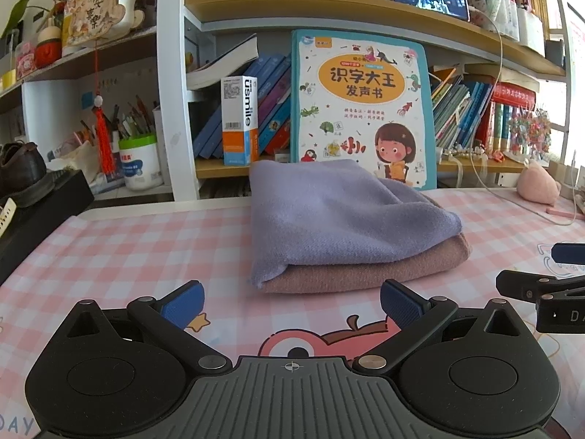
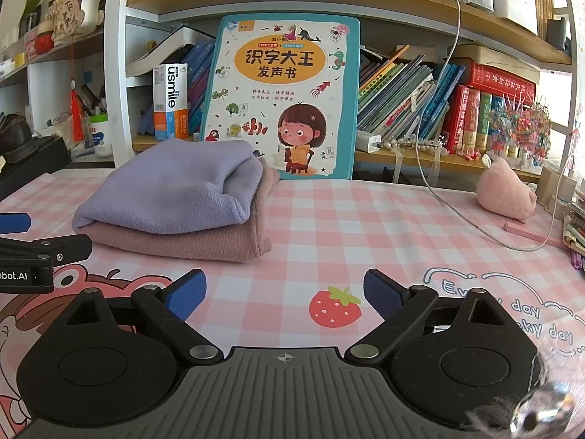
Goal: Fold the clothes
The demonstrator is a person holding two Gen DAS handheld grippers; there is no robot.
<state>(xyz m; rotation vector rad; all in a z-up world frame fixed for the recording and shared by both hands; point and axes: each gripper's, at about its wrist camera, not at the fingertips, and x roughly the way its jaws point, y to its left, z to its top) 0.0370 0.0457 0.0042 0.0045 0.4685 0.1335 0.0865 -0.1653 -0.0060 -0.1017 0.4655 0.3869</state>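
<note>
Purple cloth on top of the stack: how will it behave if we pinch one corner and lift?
The purple cloth is probably floppy: its folded edges sag over the pink cloth. It would likely unfold when lifted. Its fuzzy surface suggests it won't slip from the fingers.

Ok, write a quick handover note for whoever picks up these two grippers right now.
Left gripper: open, empty, over the tablecloth just short of the stack.
Right gripper: open, empty, over the cloth to the right of the stack.
Things: purple cloth folded, lying on the folded pink cloth, in front of the picture book.
Done: both pieces look folded and stacked.
Left: no unfolded clothes in view; maybe only square up the purple one, whose front corner overhangs.
</note>
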